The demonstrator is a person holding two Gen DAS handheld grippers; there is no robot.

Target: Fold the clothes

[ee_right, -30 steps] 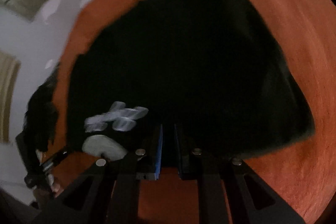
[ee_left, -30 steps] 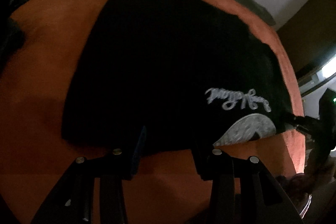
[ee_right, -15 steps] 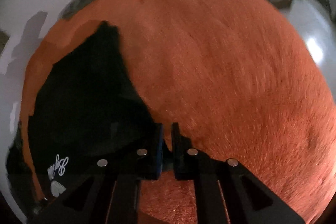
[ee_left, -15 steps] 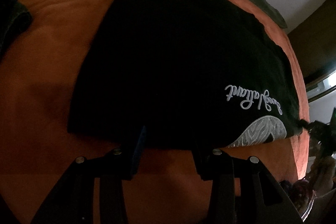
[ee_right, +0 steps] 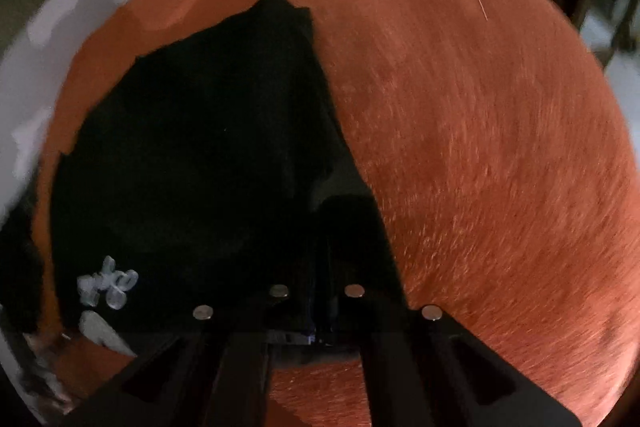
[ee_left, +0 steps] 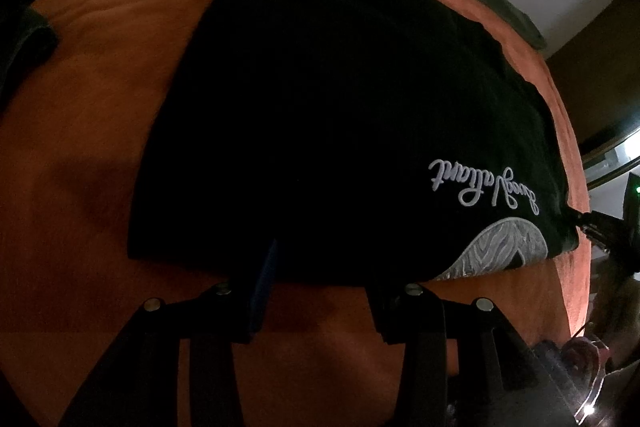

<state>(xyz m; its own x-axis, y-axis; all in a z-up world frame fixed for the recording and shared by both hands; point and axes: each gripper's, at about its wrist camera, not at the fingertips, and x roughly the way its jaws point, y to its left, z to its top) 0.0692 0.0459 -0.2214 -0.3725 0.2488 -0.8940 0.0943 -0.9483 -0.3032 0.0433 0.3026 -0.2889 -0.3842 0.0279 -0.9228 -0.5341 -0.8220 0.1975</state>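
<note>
— My right gripper [ee_right: 322, 291] is pressed together on the near right corner of the black shirt [ee_right: 208, 155]; its jaws have just been closing and the dark cloth bunches up between them

— And your left?

— My left gripper [ee_left: 320, 267] has its jaws spread, tips at the shirt's near hem; I can't tell whether they touch it, and nothing is pinched there

— Where's the shirt lying?

— Flat on the orange blanket [ee_left: 88, 99], folded into a rough rectangle. From the left camera I see white script lettering [ee_left: 484, 191] and a grey printed patch [ee_left: 504, 247] at its near right edge, next to the right gripper
</note>
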